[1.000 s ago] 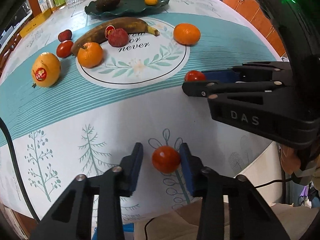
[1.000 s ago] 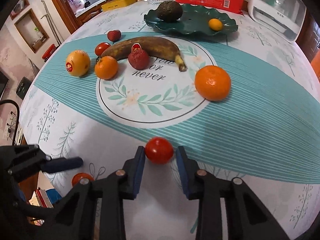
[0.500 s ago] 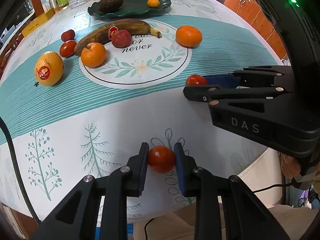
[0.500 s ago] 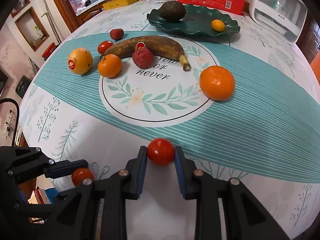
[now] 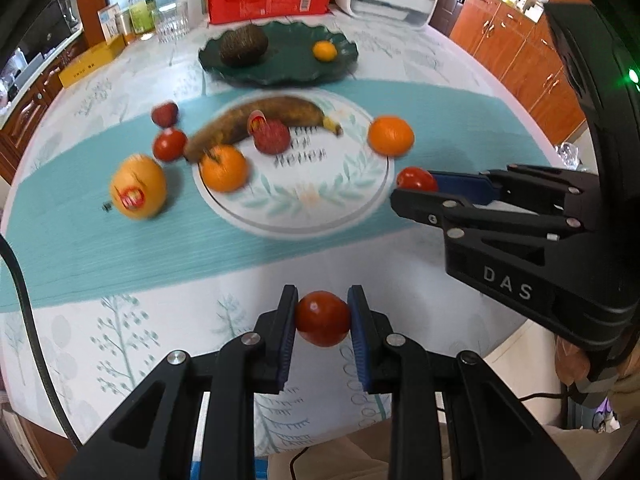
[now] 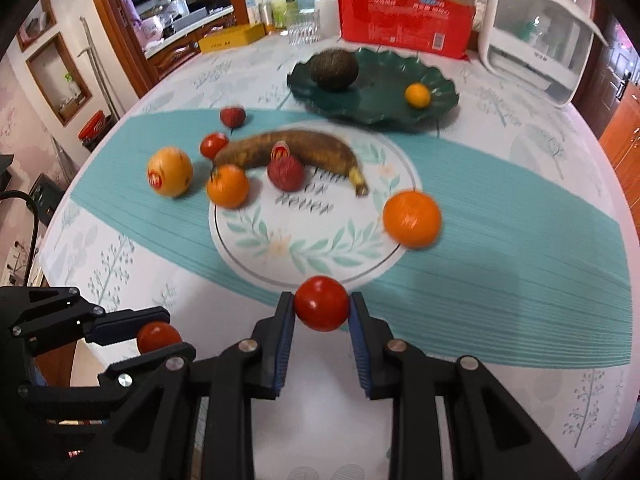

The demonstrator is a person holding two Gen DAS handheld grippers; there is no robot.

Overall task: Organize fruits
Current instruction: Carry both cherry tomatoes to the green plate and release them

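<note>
My left gripper (image 5: 322, 312) is shut on a small red tomato (image 5: 322, 323), held a little above the table's near edge. My right gripper (image 6: 322, 310) is shut on a second red tomato (image 6: 321, 303); the left wrist view shows that tomato (image 5: 415, 178) at the right gripper's tips. A dark green plate (image 6: 384, 96) at the back holds an avocado (image 6: 334, 69) and a small orange fruit (image 6: 417, 95). On the cloth lie a brown banana (image 6: 296, 153), a red lychee-like fruit (image 6: 285, 173), two oranges (image 6: 227, 186) (image 6: 412, 219), a yellow stickered fruit (image 6: 169, 171), a third tomato (image 6: 213, 144) and a strawberry-like fruit (image 6: 232, 116).
A red box (image 6: 404, 20), a white appliance (image 6: 536, 48), bottles and glasses (image 6: 304, 28) and a yellow box (image 6: 232, 38) line the table's far side. Wooden cabinets (image 5: 520, 52) stand to the right. A black cable (image 5: 24, 320) hangs at the left edge.
Both grippers closed their jaws onto their tomatoes and lifted them off the tablecloth. The fruit on the table now sits lower and farther in both views.
</note>
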